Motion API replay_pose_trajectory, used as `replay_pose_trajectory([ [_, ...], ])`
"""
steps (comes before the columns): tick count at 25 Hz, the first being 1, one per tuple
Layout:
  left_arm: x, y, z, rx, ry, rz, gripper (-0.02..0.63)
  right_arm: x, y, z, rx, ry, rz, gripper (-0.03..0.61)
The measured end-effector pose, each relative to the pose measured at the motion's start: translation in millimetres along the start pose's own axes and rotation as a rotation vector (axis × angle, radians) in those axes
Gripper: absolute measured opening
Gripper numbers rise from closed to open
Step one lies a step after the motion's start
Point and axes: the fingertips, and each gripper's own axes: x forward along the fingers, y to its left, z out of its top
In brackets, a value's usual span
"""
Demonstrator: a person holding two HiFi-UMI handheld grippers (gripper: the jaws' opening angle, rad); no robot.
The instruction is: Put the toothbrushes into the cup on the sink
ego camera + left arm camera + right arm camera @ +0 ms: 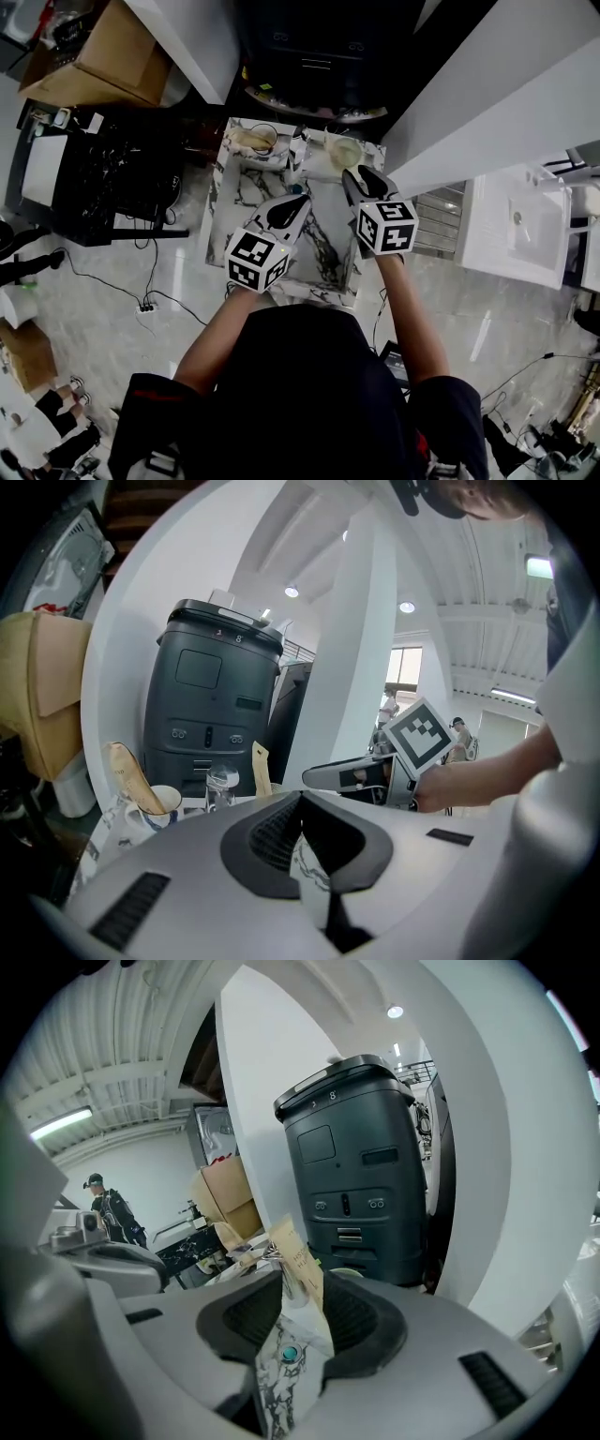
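A marble sink (246, 183) lies below both grippers. At its back left stands a white cup (258, 141) (161, 803) holding a paper-wrapped toothbrush (131, 775). At the back right is a pale cup (345, 150) (349, 1272), with another wrapped toothbrush (298, 1260) (261, 766) upright beside it. My left gripper (300, 201) (300, 797) hovers over the basin, shut and empty. My right gripper (361, 172) (298, 1286) points at the right cup, jaws apart. The wrapped toothbrush shows through their gap, just beyond the tips; I cannot tell whether it touches them.
A chrome tap (220, 785) rises between the two cups. Behind the sink stands a dark machine (361, 1166) (216, 705). A black rack (103, 178), a cardboard box (103, 56) and floor cables lie left; a white basin unit (516, 225) is right.
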Motion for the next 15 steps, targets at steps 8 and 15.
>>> replay_pose_trajectory([
  [8, -12, -2, 1, 0.005, -0.012, 0.034, 0.014, -12, 8, -5, -0.005, -0.009, 0.020, 0.101],
  [15, -27, 2, 2, 0.020, -0.015, 0.043, 0.014, -18, 20, -2, 0.006, -0.034, 0.022, 0.067],
])
